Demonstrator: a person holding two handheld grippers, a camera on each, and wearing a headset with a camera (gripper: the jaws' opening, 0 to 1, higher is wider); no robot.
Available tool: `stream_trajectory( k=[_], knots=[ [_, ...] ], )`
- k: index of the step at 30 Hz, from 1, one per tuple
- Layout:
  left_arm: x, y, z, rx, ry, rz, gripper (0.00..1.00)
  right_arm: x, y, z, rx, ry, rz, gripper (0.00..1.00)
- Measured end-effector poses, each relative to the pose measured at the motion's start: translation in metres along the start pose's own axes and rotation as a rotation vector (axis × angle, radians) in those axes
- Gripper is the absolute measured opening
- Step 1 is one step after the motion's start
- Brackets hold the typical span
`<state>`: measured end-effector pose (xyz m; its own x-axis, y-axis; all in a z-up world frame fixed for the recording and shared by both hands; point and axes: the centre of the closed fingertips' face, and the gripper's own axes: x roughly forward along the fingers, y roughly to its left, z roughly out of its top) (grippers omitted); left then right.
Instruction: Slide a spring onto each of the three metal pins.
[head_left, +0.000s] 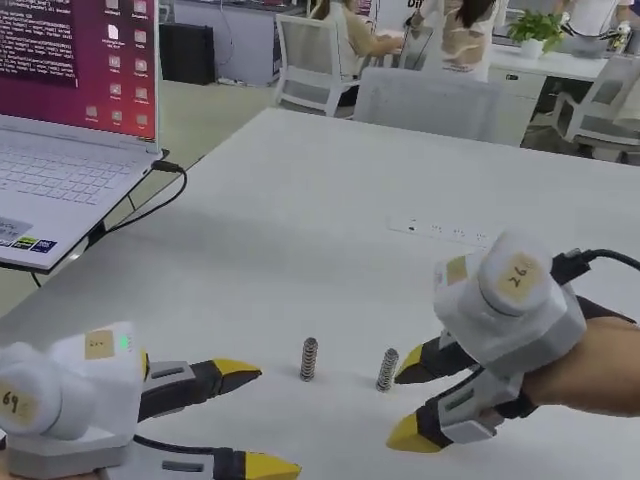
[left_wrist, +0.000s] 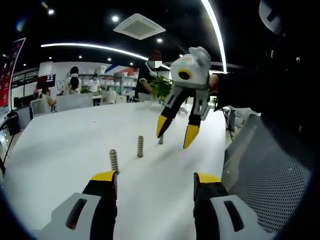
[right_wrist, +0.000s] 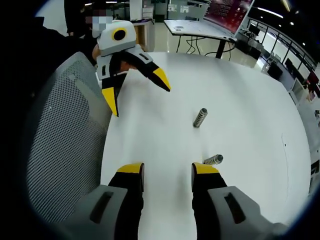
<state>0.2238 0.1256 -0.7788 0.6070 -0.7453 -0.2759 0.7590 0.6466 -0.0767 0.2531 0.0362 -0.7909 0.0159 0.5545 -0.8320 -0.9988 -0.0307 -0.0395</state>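
Two coiled springs stand upright on the white table (head_left: 330, 220): one (head_left: 309, 358) in the middle, the other (head_left: 387, 369) just left of my right gripper (head_left: 403, 405). That gripper is open and holds nothing; its upper tip is close to the second spring. My left gripper (head_left: 255, 418) is open at the bottom left, pointing at the springs. The left gripper view shows three upright springs (left_wrist: 114, 160) (left_wrist: 140, 146) (left_wrist: 161, 139) in a row beyond my own jaws, with the right gripper (left_wrist: 175, 134) above the farthest. I cannot make out the pins inside the coils.
An open laptop (head_left: 60, 120) sits at the far left with a black cable (head_left: 150, 205) trailing off the table edge. Chairs (head_left: 430, 100) and seated people are beyond the far edge. A grey mesh chair back (right_wrist: 70, 125) stands near the table's front edge.
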Motion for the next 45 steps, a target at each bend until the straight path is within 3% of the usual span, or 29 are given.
stream_trajectory(
  k=[8, 21, 34, 45],
  knots=[
    [0.001, -0.003, -0.001, -0.004, 0.003, -0.007, 0.58, -0.011, -0.001, -0.016, 0.067, -0.034, -0.039, 0.38],
    [0.001, -0.005, 0.0, -0.009, 0.001, -0.009, 0.6, -0.034, 0.003, -0.037, 0.183, -0.132, -0.094, 0.41],
    [0.001, -0.004, -0.001, -0.015, 0.004, -0.011, 0.62, -0.057, -0.003, -0.055, 0.297, -0.251, -0.185, 0.46],
    [0.002, -0.003, -0.001, -0.017, 0.009, -0.016, 0.63, -0.068, -0.003, -0.069, 0.323, -0.356, -0.248, 0.52]
  ],
)
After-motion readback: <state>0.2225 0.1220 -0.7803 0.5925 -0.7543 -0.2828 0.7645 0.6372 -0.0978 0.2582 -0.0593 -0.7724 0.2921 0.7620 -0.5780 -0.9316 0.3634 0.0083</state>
